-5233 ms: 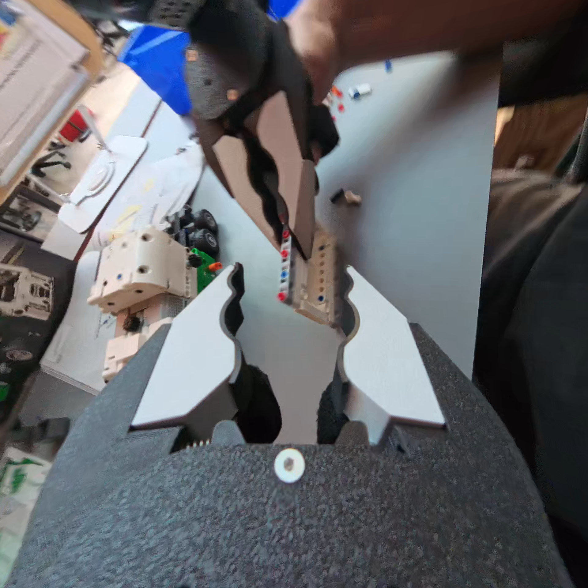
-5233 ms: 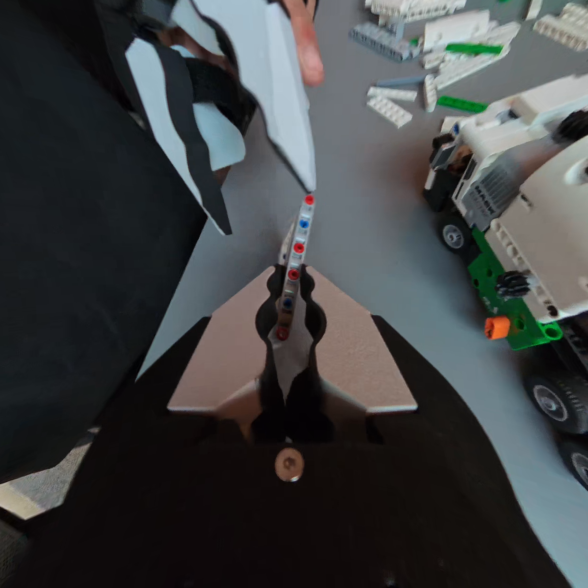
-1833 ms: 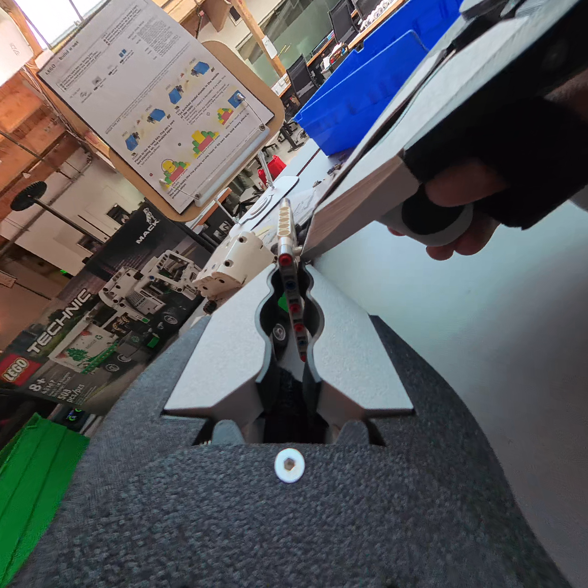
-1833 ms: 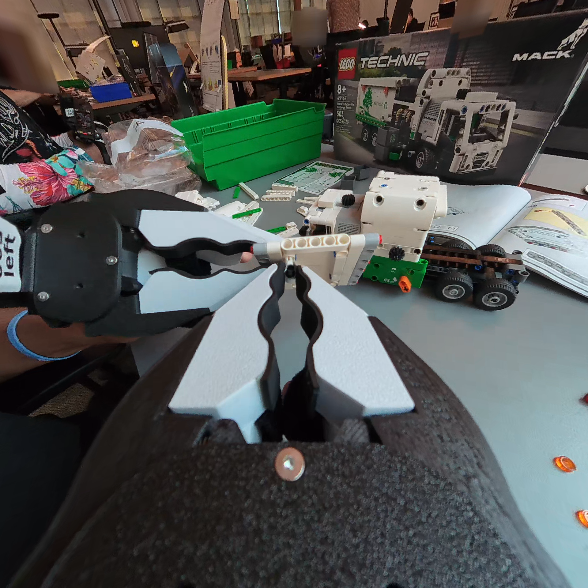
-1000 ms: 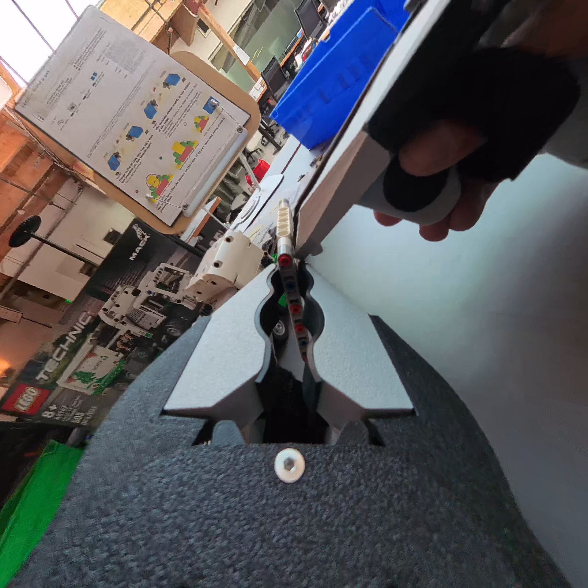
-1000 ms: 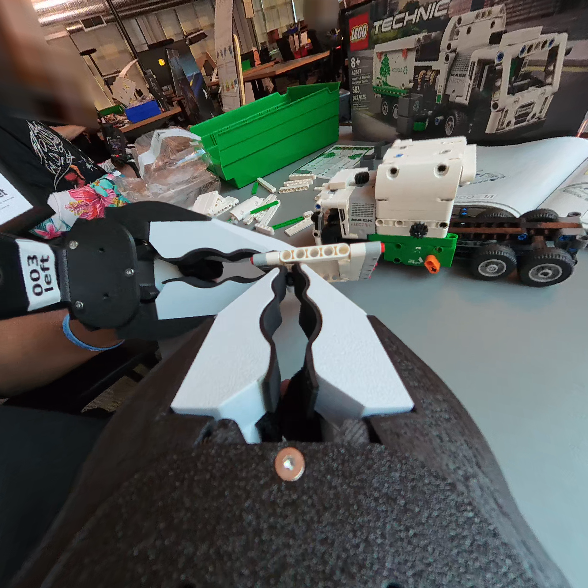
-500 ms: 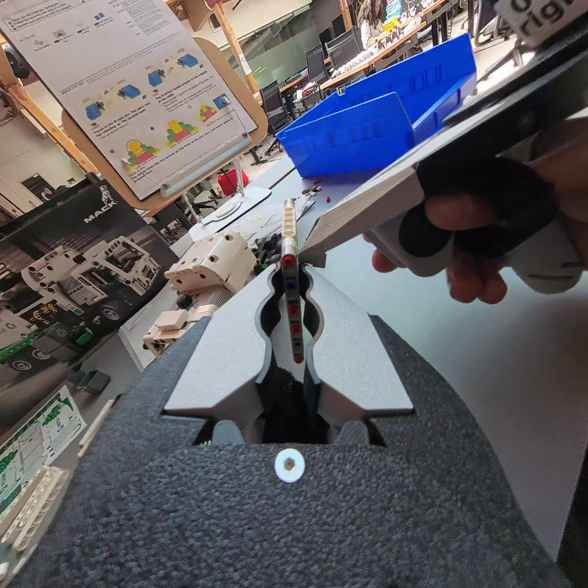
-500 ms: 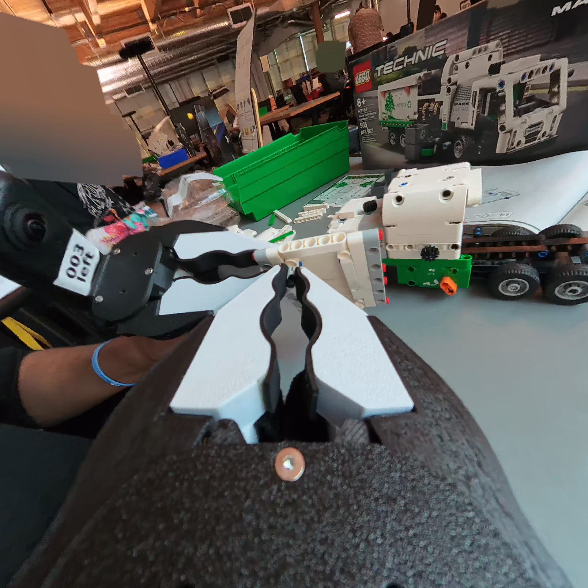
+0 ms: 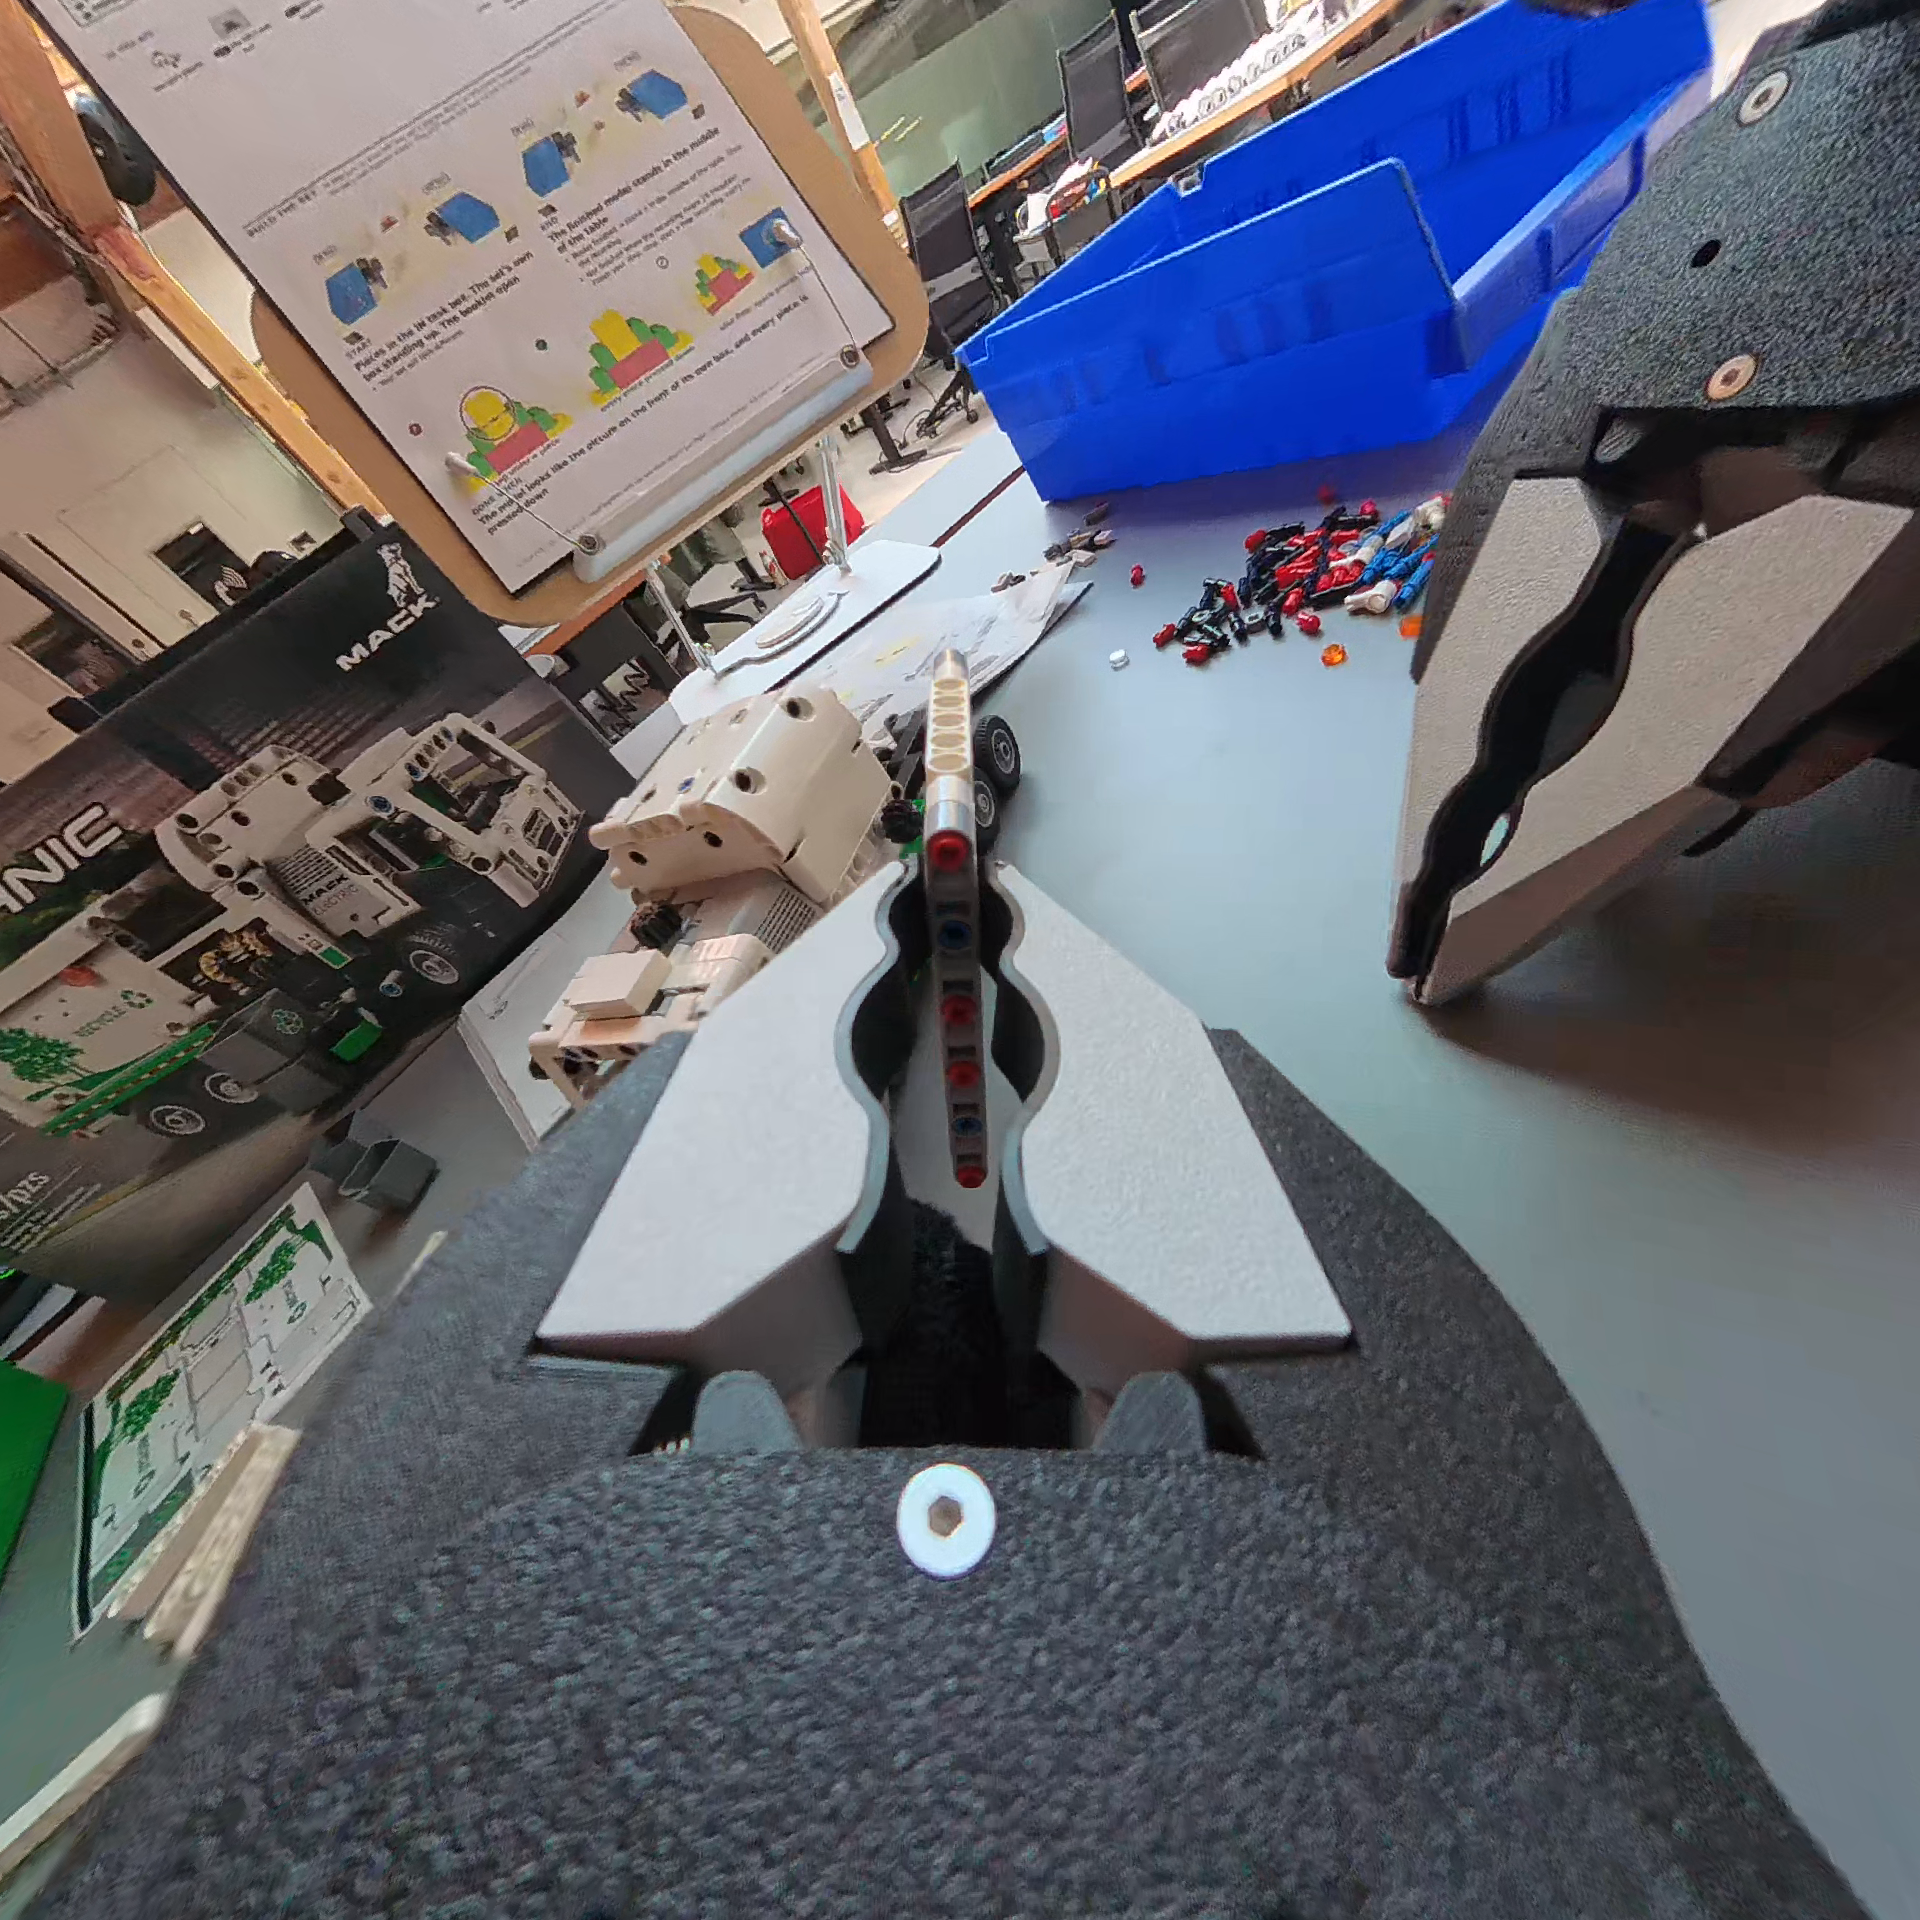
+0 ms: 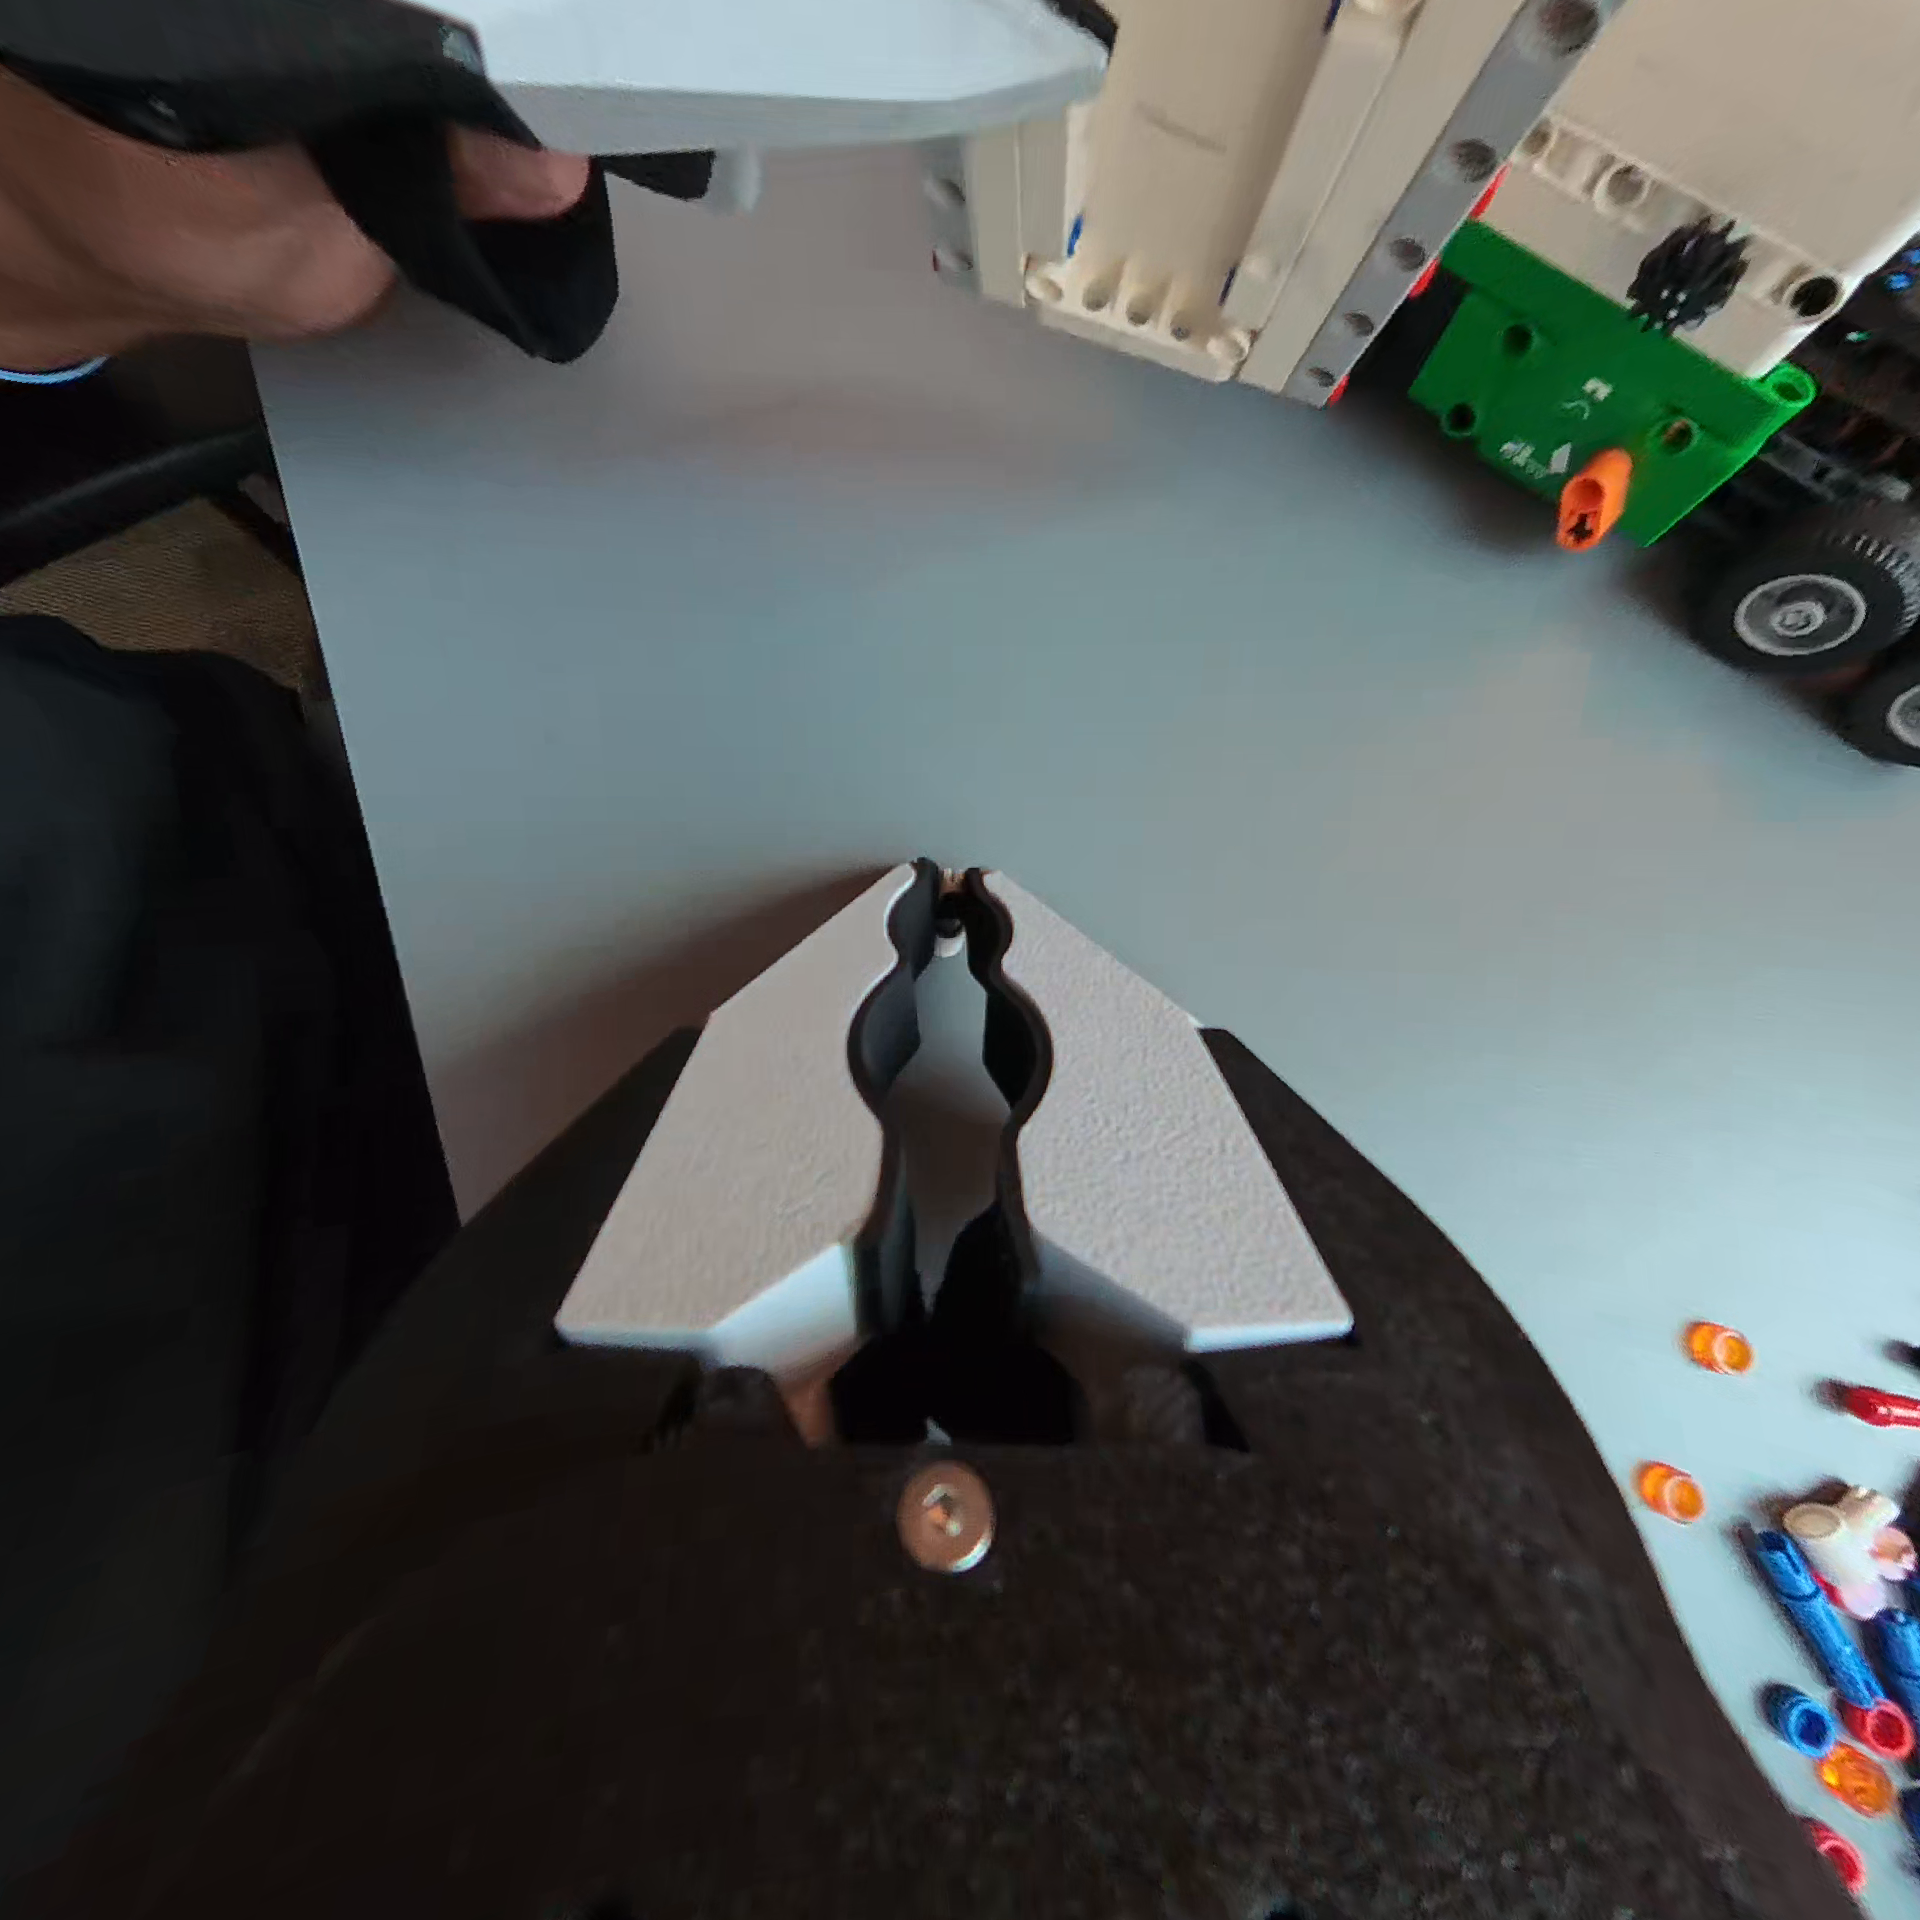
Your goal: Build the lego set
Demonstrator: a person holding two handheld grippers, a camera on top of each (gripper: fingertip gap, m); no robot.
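Observation:
My left gripper (image 9: 954,878) is shut on a white and grey panel assembly (image 9: 954,997) with red and blue pins, held edge-on above the grey table (image 9: 1351,1195). The partly built white and green truck (image 9: 748,821) stands behind it. The right wrist view shows the same panel (image 10: 1195,208) at the top, under a left finger (image 10: 779,94). My right gripper (image 10: 945,883) is shut, tips down on the table. A tiny speck sits between its tips; I cannot tell what it is. It also shows in the left wrist view (image 9: 1423,966), apart from the panel.
A pile of red, blue and black pins (image 9: 1299,592) lies before a blue bin (image 9: 1299,312); some show by my right gripper (image 10: 1829,1621). An instruction board (image 9: 520,260), the set's box (image 9: 208,883) and a sticker sheet (image 9: 208,1382) stand left. The table edge (image 10: 312,644) runs left.
My right gripper has left the panel and dropped to the table near the pin pile. My left gripper still holds the panel, which it took over from the right one.

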